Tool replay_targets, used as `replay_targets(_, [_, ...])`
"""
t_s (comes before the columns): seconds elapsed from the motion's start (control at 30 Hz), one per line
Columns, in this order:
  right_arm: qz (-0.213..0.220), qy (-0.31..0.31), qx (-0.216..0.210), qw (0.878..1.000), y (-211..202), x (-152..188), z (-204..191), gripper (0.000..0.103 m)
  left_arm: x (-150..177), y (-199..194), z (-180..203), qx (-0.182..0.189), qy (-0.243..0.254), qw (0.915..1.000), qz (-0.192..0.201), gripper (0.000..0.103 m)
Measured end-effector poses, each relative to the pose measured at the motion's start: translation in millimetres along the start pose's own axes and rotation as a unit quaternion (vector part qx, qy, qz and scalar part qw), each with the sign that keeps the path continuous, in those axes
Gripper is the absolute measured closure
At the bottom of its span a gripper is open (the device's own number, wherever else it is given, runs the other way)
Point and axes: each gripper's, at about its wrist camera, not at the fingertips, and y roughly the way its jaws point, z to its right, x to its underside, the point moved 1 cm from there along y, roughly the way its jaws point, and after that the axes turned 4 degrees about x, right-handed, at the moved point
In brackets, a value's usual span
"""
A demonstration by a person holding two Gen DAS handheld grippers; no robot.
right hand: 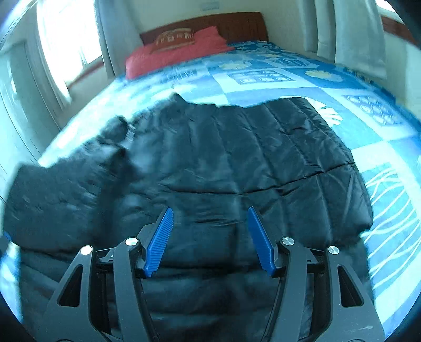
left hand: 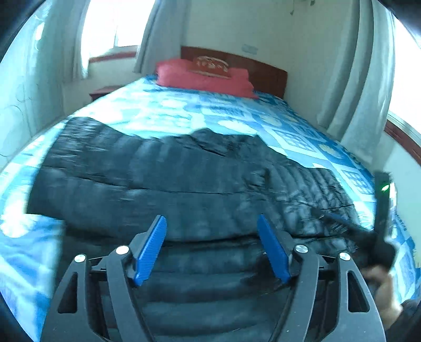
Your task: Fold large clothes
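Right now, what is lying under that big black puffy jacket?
The black puffy jacket lies spread on a bed's blue patterned bedspread, which shows all around it. Whatever sits directly beneath the jacket is covered and cannot be seen.

Open bedspread beyond jacket

Both wrist views look down close over the jacket, facing the headboard.
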Motion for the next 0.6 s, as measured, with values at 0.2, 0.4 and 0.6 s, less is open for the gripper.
replay_targets(0.2, [-0.017,-0.034,-0.046,0.998,15.7,-2.3,-64.7,0.032,2.0,-28.0,-57.0,-0.047,-0.034,0.9982,0.014,0.031])
replay_targets(0.4, [-0.036,-0.099,-0.026,0.994,35.8,3.9,-109.9,0.077,6.2,-36.6,-93.4,-0.068,-0.064,0.9955,0.009,0.031])
replay_targets(0.6, [0.047,-0.114,-0.016,0.992,-19.9,-14.4,-92.2,0.085,-1.6,-44.6,-104.7,-0.064,-0.066,0.9956,0.020,0.031])
